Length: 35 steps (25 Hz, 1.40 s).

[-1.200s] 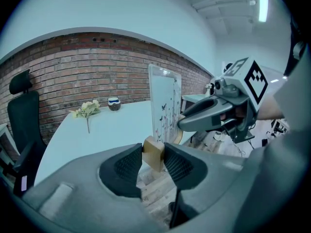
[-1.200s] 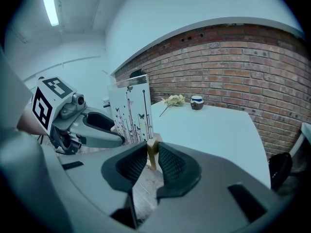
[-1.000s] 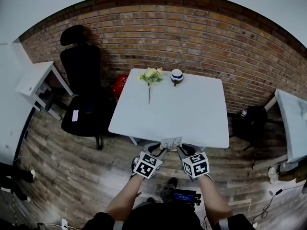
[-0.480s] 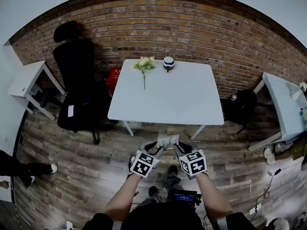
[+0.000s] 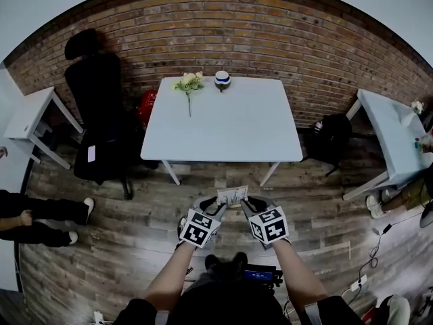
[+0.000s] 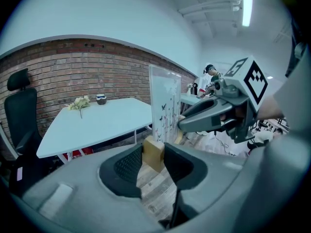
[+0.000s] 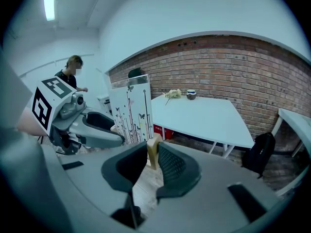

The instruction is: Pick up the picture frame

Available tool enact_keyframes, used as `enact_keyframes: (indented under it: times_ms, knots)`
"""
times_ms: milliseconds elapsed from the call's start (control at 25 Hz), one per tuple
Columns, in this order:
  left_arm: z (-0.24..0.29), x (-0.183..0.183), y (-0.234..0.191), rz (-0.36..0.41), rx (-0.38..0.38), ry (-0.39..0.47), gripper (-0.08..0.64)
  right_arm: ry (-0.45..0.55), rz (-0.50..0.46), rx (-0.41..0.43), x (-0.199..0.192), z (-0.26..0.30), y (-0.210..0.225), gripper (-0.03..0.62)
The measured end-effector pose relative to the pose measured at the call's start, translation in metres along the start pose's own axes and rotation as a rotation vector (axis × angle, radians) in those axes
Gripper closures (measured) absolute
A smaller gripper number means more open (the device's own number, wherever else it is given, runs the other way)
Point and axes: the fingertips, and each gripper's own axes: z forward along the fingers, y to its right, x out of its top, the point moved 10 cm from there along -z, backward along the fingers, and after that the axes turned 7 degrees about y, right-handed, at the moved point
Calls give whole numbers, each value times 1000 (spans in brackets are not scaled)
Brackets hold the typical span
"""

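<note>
Head view: high up, looking steeply down, worktop (image 5: 223, 124) ahead. Gripper views: close behind own fingers (image 6: 124, 169), angled inward; both share picture frame (image 6: 165, 106), worktop, brick wall (image 5: 223, 32).

White table (image 5: 230, 131) on wood floor (image 5: 135, 235); flower stem (image 5: 189, 85) and small blue-banded cup (image 5: 222, 80) near far edge.

We saw the picture frame (image 6: 164, 108) as a clear, glossy pane on pale, unfinished wooden feet. The fingers (image 6: 127, 166) had matt black, ribbed pads. The table (image 5: 223, 124) looked smooth matt white, the floor (image 5: 122, 235) weathered wood, and the far wall (image 5: 270, 26) rough brick.
</note>
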Motion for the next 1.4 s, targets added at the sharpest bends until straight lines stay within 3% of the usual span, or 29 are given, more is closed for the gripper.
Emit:
enact_keyframes:
  times_ms: [520,1400]
  knots:
    - [18,7,38,-10,27,-13,416,11,-16,16,-13,-26,28,515]
    - [18,17,46,9,39,-7,416,22,-33,25,-7,-34,34,515]
